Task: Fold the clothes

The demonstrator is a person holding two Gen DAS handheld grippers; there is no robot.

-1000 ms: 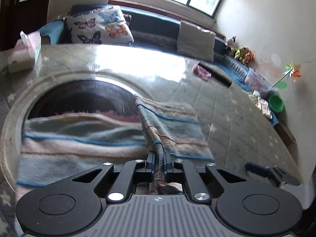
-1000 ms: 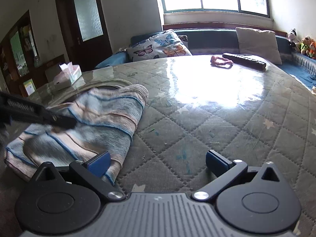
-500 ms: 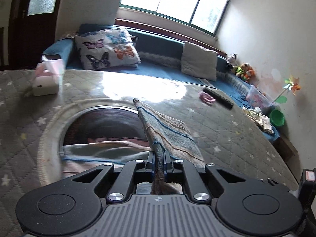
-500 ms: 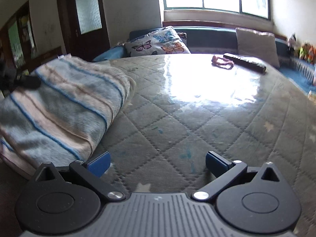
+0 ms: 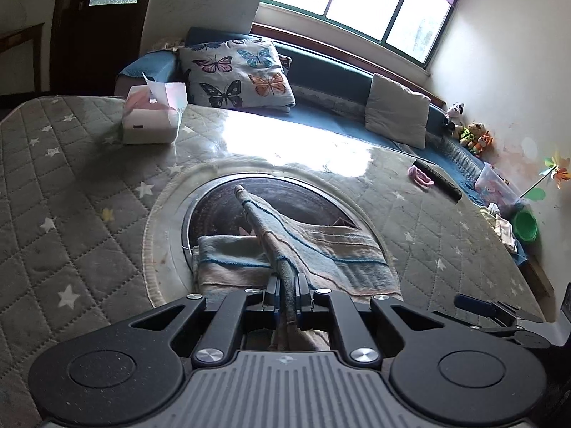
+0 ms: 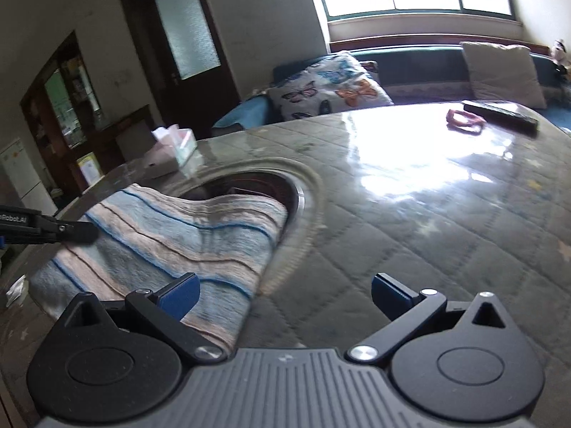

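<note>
The grey quilted, star-printed tabletop (image 5: 446,235) under a glossy clear sheet carries everything here, with a round dark recess (image 5: 221,210) set in its middle. Across that recess lies the pale blue and beige striped fleece garment (image 6: 171,242), partly doubled, its near part draped toward the table's edge in the right wrist view.

The left tool (image 5: 287,297) is clamped tight on a bunched edge of the garment, and a ridge of cloth rises from the jaws toward the far rim of the recess. The right tool (image 6: 283,290) stands wide apart and empty, just beside the garment's right border, its left finger over the cloth.

Judging from this, a fold is in hand. To do it well, the lifted edge should travel level and taut so the stripes line up, with the free tool pinning or catching the opposite corner before release; dragging risks rumpling the lower layer into the recess.
</note>
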